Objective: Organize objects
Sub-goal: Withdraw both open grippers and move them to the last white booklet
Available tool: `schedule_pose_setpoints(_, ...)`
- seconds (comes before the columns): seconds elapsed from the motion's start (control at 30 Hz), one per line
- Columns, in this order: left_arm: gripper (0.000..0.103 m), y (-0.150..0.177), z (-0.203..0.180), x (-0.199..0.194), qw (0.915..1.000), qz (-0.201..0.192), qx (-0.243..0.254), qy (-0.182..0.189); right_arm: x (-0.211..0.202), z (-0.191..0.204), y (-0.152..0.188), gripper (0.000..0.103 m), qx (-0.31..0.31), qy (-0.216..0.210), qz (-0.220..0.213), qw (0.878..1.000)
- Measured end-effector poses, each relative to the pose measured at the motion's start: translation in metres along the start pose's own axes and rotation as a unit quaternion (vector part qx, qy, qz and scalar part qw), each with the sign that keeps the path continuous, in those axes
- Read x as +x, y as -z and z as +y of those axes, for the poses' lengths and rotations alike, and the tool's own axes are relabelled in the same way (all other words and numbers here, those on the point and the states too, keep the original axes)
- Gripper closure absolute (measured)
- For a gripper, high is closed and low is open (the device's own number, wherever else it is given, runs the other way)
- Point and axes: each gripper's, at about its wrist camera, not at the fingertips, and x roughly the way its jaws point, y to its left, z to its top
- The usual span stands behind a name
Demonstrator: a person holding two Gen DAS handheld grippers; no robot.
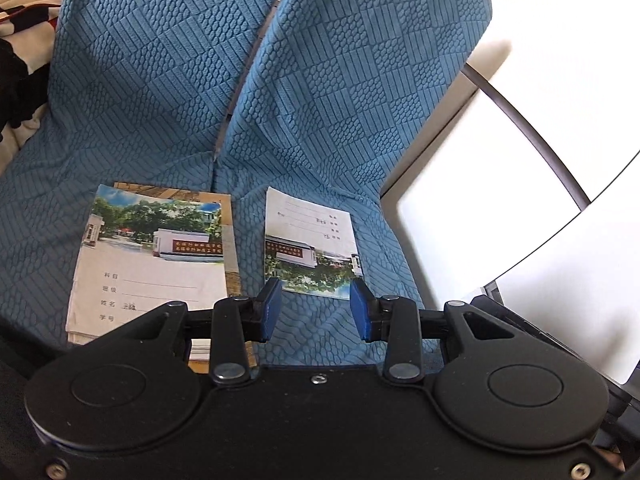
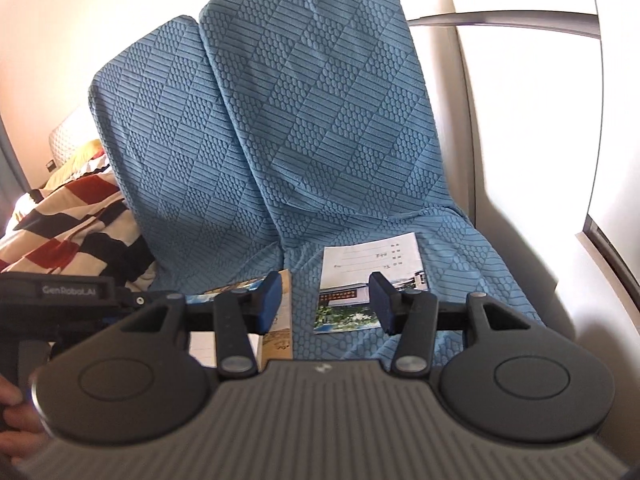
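Observation:
Two photo-cover notebooks lie on a blue textured sofa cover [image 1: 160,100]. The left notebook [image 1: 152,264] rests on a brown-covered book [image 1: 230,240], forming a small stack [image 2: 276,320]. The single notebook [image 1: 310,244] lies to the right, upside down to me [image 2: 368,280]. My left gripper [image 1: 316,312] hovers open above the seat, just in front of the single notebook, nothing between its blue pads. My right gripper [image 2: 324,304] also stands open with nothing held, in the air between stack and single notebook. The left gripper's body [image 2: 72,296] shows at the left edge there.
A striped red, black and cream blanket [image 2: 68,220] lies to the left of the sofa. White cushioned armrest [image 2: 520,200] borders the right side. A white surface with a dark rail [image 1: 520,160] stands to the right. A hand [image 2: 16,416] shows at the lower left.

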Motion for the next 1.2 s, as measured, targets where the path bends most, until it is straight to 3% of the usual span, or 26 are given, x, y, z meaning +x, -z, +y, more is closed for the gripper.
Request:
schedule_pose_setpoints(0.63,0.067,0.006,-0.033,0.032,0.9994,0.025,0.023,-0.012,-0.001,-0.04,0.005,0.053,0.016,0.025,0.001,1.0)
schedule_pose_setpoints(1.2,0.064,-0.002,-0.026,0.093,0.997,0.068,0.015,-0.034,0.056,-0.07,0.018,0.053,0.064,0.044,0.054,0.996)
